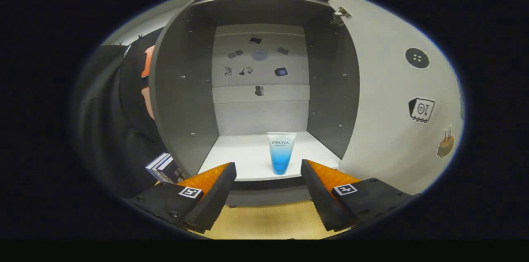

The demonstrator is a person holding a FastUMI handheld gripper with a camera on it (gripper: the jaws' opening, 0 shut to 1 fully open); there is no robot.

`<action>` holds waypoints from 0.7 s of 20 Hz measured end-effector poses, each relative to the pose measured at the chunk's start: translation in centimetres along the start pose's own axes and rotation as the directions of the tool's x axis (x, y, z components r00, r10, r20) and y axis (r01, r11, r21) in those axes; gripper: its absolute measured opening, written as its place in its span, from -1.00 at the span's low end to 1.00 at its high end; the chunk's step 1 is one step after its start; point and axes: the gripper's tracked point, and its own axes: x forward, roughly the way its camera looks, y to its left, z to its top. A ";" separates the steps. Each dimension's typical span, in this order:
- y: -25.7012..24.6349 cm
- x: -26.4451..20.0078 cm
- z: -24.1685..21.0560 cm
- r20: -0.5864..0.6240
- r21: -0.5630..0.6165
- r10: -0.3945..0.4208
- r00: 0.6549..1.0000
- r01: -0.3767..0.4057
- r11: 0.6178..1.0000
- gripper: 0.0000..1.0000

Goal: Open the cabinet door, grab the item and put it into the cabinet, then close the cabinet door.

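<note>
In the gripper view, the claw (268, 189) is hanging just in front of a tall grey cabinet (182, 88) and its two fingers (215, 189) are spread wide apart, gripping nothing at all. The cabinet is standing open, and its pale grey door (392, 101) is swinging far out to the right side, with a small metal hinge (341, 13) showing at its top corner. A few little stickers are sitting on the inside of that door: a round dark one (417, 58), a boxy black and white one (421, 109) below it, and a small brown one (445, 144) lower down. Inside the cabinet, a small plastic tube that is white at the top and blue at the bottom (281, 152) is standing upright on its cap on the white bottom shelf (231, 154). The tube is resting near the front edge of the shelf, just ahead of the fingers and in line with the gap between them, but not touching them. More small dark stickers (259, 63) are dotting the light back wall of the cabinet, too blurry to make out. Below the cabinet's front, a yellow wooden tabletop (268, 220) is showing between the fingers. To the left of the cabinet, a small stack of books (163, 167) is lying beside its lower corner, against the dark booth wall.
</note>
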 end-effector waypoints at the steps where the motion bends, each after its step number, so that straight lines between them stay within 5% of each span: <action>1: 0.2 -1.7 -0.2 0.012 -0.002 0.004 1.000 -0.004 1.000 1.00; 14: -2.4 -21.5 -5.6 0.116 0.017 -0.081 0.990 0.080 0.997 1.00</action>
